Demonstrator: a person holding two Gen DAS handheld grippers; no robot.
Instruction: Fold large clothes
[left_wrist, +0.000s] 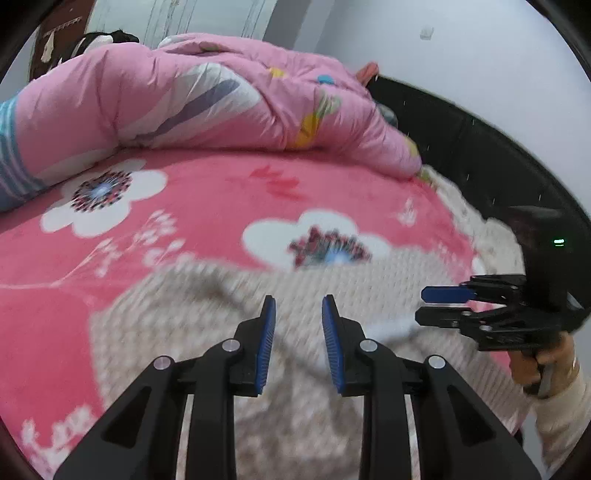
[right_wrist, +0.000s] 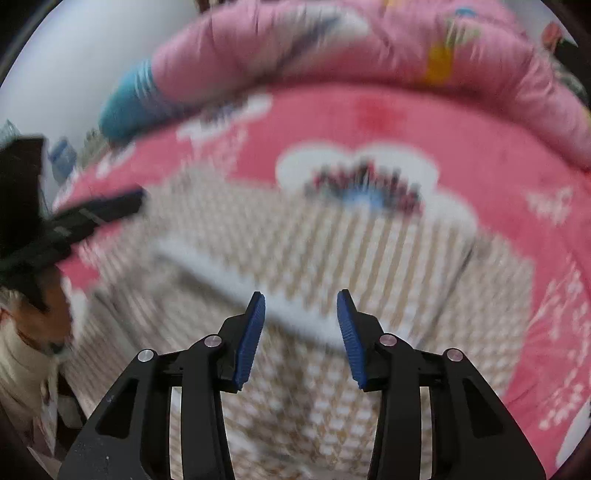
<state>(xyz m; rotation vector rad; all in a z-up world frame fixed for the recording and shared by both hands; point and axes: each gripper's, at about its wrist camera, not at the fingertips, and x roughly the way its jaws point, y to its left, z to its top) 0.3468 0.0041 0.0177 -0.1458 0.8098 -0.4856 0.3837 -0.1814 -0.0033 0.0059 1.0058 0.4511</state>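
A beige and white knit garment (left_wrist: 221, 295) (right_wrist: 332, 251) lies spread on the pink flowered blanket (left_wrist: 184, 206) (right_wrist: 480, 147), with a pale band running across it. My left gripper (left_wrist: 297, 301) hovers over the garment, jaws apart and nothing between the blue pads. In the right wrist view it shows as a dark blurred shape (right_wrist: 110, 203) at the left. My right gripper (right_wrist: 301, 295) is also open above the cloth, empty. From the left wrist view it comes in sideways at the right (left_wrist: 423, 304), held by a hand (left_wrist: 546, 362) in a cream sleeve.
A puffy pink quilt (left_wrist: 207, 99) (right_wrist: 332, 48) is heaped along the far side of the bed. A blue striped pillow (left_wrist: 7, 155) (right_wrist: 129, 103) lies at its end. A black bed frame (left_wrist: 461, 140) curves along the right edge, with a white wall behind.
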